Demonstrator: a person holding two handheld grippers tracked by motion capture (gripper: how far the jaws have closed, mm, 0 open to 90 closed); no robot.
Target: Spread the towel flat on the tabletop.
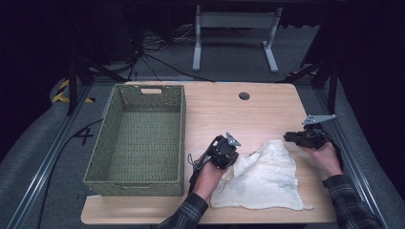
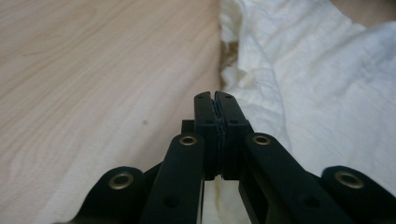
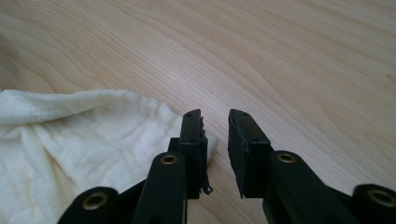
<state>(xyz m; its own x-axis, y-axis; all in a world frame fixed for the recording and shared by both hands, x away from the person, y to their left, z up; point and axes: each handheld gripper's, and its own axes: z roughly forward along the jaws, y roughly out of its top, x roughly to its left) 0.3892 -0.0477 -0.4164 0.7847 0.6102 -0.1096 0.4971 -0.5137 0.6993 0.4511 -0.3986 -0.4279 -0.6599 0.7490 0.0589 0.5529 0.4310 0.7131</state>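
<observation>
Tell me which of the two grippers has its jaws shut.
The left gripper, beside the cream cloth: its jaws meet. The right gripper shows a gap.

I see my left gripper (image 1: 228, 153) at the cream cloth (image 1: 265, 179)'s raised left edge, my right gripper (image 1: 297, 138) at its far right corner, a green wicker basket (image 1: 111, 143) left on the table (image 1: 215, 107)

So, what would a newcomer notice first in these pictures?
First the crumpled cream cloth near the front right of the wooden table, between the left gripper, jaws shut, and the right gripper, jaws apart. Then the green woven basket, empty, on the table's left.
</observation>
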